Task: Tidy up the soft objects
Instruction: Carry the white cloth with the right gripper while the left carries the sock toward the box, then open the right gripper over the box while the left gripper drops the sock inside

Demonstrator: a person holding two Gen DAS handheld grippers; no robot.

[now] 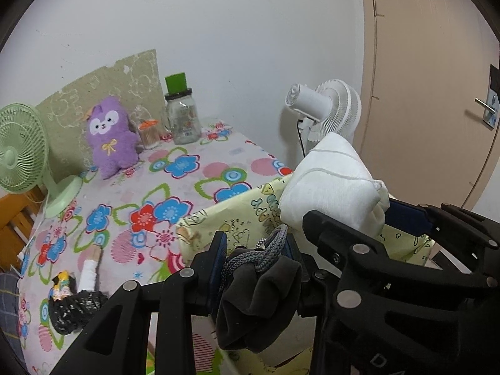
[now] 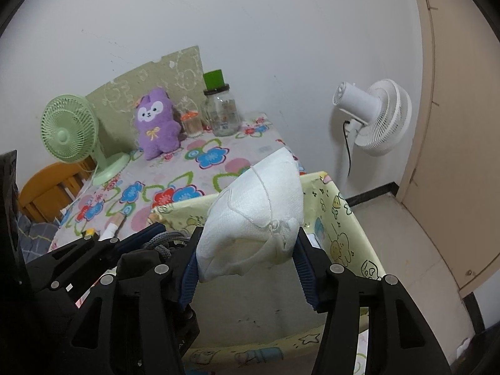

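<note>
Left tongs (image 1: 254,250) clamped on a dark grey cloth bundle (image 1: 259,300) with a knitted grey cord (image 1: 272,247) twisted on top; soft, rumpled, hangs below the pads. Right tongs (image 2: 247,256) clamped on a white pouch (image 2: 259,206), lumpy pillow shape, woven paper-like texture, tied with thin white string knotted near the right pad. Both pads blue and ribbed, arms black plastic.

Yellow bin (image 2: 340,218) sits just under and ahead of both tongs: floppy fabric walls with cartoon prints. Pouch and bundle are both held over its open top, side by side.

Left view only: black crinkled bag (image 1: 75,312) left of the left tongs on the surface (image 1: 187,187), with a white-wrapped stick (image 1: 89,272) and a yellow wrapper poking out; door handle (image 1: 484,106) far right. Right view only: the bin's inside, pale and smudged; bare floor (image 2: 406,234) right of the right tongs; orange wooden chair (image 2: 50,190) is plainer here.

Both views, beyond the tongs: floral cloth on the surface, fuzzy purple plush (image 1: 109,137) upright against a green-beige board, green mesh fan (image 1: 22,153) far left, clear glass jar (image 1: 182,118) with a green cap, small toothpick holder beside it, white fan (image 2: 375,115) on a stand by the wall.
</note>
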